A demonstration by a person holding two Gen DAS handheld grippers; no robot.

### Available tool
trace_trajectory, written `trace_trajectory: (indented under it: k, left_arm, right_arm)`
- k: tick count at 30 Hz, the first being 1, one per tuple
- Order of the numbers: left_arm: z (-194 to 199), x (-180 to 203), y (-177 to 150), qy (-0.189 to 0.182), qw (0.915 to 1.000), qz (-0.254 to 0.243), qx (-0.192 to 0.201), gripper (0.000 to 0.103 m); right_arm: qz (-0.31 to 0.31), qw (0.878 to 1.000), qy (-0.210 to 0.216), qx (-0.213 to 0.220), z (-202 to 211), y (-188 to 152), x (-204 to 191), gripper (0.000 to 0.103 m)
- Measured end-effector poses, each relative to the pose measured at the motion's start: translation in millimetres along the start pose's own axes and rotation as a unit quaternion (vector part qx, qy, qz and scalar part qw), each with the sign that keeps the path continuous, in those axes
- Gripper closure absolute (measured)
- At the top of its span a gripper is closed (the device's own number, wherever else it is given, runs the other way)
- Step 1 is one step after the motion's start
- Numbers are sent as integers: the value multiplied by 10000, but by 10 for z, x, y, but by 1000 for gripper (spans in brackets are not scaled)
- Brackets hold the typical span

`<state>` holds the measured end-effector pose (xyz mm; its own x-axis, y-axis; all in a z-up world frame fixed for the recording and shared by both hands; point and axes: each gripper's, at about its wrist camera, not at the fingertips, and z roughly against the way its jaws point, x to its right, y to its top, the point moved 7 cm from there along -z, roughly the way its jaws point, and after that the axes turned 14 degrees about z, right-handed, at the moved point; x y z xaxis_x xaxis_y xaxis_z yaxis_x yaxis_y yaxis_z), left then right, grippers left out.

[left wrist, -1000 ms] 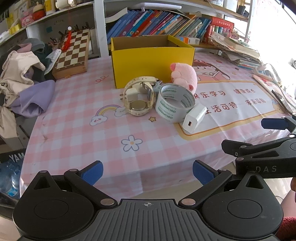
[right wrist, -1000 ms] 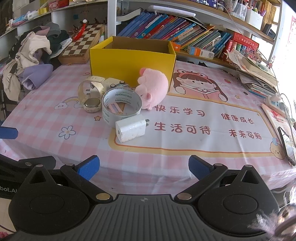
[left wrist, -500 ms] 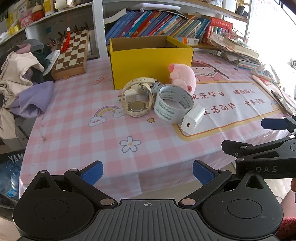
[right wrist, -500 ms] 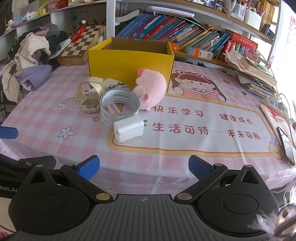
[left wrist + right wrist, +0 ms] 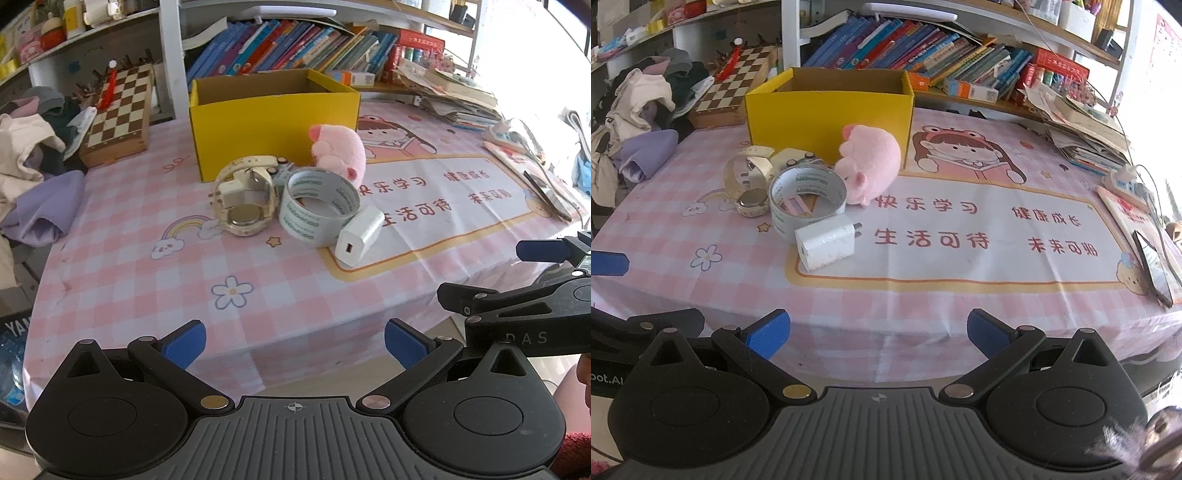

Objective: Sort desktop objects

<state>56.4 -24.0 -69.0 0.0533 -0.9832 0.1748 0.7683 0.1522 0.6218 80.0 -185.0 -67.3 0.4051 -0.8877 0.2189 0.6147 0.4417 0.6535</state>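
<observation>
Black left tool, blue pads, brass screws.

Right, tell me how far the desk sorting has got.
Nothing looks sorted yet. The visible part of the yellow box shows nothing inside, and the watch, tape roll, charger and pink plush toy all sit on the tablecloth in front of it. Both the left claw and right claw are open and empty at the table edge. All four remain to be sorted.
</observation>
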Motion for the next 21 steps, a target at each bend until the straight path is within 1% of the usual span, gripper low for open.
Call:
trace_trajectory:
  k: [7, 11, 21]
  left_arm:
    - [30, -8, -28, -45, 10000, -15, 14, 0]
    - [54, -67, -38, 10, 10000, 23, 34, 0]
    - [76, -262, -69, 78, 9995, 290, -43, 0]
  right_arm:
    - [-9, 10000, -4, 39, 21, -12, -30, 0]
    - [43, 10000, 53, 40, 9, 14, -97, 0]
    - [228, 9995, 230, 6, -34, 97, -280, 2]
